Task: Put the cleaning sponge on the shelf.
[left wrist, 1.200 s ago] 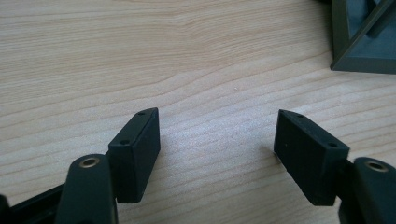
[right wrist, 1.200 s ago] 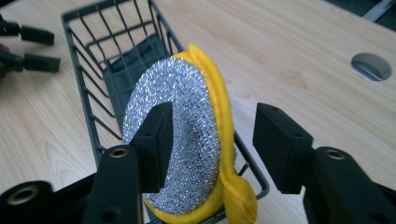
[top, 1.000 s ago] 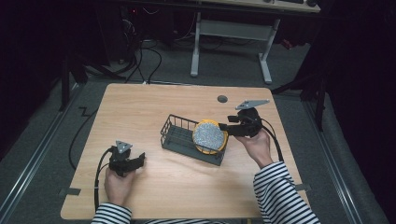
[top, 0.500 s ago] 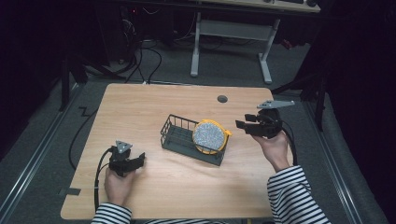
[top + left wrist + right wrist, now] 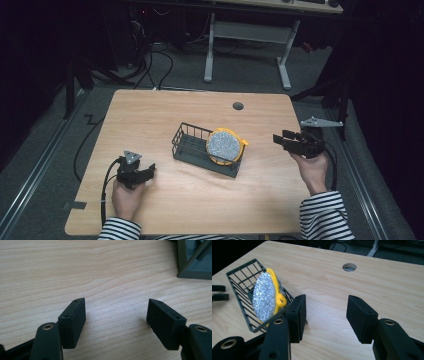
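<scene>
Leaning in the wire basket (image 5: 194, 148) at mid-desk, I've got a round yellow-rimmed disc (image 5: 224, 146) with a glittery silver face, propped on edge against the basket's right end and tilted up toward the high camera. In my right tool view that same disc (image 5: 264, 297) stands nearly upright, its yellow rim and a small yellow tab showing on the side facing me, and the basket (image 5: 240, 293) sits just beyond my near jaw. Moving outward to the right tool (image 5: 283, 140): the person's right hand (image 5: 311, 167) holds it off to the right of the basket, well apart from it, near the desk's right edge, pointing left toward the basket. Its jaws stand wide apart with nothing between them, just bare wood showing through the gap (image 5: 325, 312). A grey three-cornered plate rides on top of it. Over to the left tool (image 5: 146, 172): it sits low at the front left of the desk (image 5: 150, 115), gripped by the left hand (image 5: 126, 196), aimed toward the basket and clear of it. From its own camera the jaws are spread wide and empty (image 5: 116, 315), pads close above the wood grain, with a corner of the basket (image 5: 193, 262) at the upper right. A round cable hole (image 5: 238, 106) sits near the desk's far edge.
</scene>
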`<state>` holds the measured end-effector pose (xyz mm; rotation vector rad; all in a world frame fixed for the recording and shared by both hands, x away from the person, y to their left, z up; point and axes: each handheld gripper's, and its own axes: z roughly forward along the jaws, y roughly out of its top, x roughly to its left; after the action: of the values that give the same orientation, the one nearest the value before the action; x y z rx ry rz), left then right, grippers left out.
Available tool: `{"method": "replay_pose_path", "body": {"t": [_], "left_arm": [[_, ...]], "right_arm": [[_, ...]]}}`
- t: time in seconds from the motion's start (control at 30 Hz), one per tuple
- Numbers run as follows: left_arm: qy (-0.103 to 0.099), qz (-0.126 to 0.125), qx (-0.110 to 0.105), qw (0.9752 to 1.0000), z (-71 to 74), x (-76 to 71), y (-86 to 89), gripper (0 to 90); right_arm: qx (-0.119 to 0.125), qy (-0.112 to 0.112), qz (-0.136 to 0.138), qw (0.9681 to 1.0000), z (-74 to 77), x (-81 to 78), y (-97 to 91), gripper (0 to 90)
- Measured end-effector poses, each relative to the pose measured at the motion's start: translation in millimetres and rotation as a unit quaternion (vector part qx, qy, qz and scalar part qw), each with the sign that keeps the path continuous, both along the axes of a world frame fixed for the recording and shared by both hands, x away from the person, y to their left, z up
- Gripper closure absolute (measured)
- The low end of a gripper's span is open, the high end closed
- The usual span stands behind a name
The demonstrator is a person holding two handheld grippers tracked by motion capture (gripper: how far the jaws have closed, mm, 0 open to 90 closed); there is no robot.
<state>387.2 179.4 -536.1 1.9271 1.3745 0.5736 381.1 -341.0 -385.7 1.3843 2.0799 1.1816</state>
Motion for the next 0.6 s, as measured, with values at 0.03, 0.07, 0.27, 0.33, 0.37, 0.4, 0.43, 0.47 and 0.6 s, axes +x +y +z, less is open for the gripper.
{"method": "replay_pose_path", "body": {"t": [0.03, 0.07, 0.27, 0.33, 0.37, 0.4, 0.43, 0.47, 0.6], "left_arm": [[0.0, 0.0, 0.0, 1.0, 0.0, 0.0, 0.0, 32.3], [0.0, 0.0, 0.0, 1.0, 0.0, 0.0, 0.0, 32.3], [0.0, 0.0, 0.001, 1.0, 0.0, 0.0, -0.1, 32.3], [0.0, 0.0, 0.001, 1.0, -0.1, 0.0, -0.2, 32.4], [-0.001, 0.0, 0.001, 1.0, -0.1, 0.0, -0.3, 32.4], [-0.001, 0.001, 0.002, 1.0, -0.1, 0.0, -0.4, 32.5], [-0.001, 0.001, 0.002, 1.0, -0.1, 0.0, -0.5, 32.5], [-0.001, 0.0, 0.003, 1.0, -0.1, 0.0, -0.4, 32.4], [-0.001, 0.0, 0.003, 1.0, -0.1, 0.0, -0.5, 32.5]], "right_arm": [[0.007, -0.002, -0.002, 1.0, -1.8, -2.0, -2.4, 50.8], [0.008, -0.001, -0.004, 1.0, -3.8, -3.6, -4.3, 50.8], [0.014, 0.003, -0.023, 0.9996, -24.6, -12.7, -15.2, 51.0], [0.018, 0.004, -0.028, 0.9995, -32.8, -15.0, -19.1, 51.1], [0.024, 0.01, -0.034, 0.9991, -39.6, -17.3, -21.8, 51.1], [0.027, 0.013, -0.038, 0.9988, -44.6, -18.9, -23.4, 51.1], [0.027, 0.013, -0.038, 0.9988, -44.6, -18.9, -23.4, 51.1], [0.027, 0.015, -0.041, 0.9987, -48.8, -19.7, -24.5, 51.1], [0.024, 0.016, -0.05, 0.9983, -70.7, -23.8, -25.4, 49.5]]}}
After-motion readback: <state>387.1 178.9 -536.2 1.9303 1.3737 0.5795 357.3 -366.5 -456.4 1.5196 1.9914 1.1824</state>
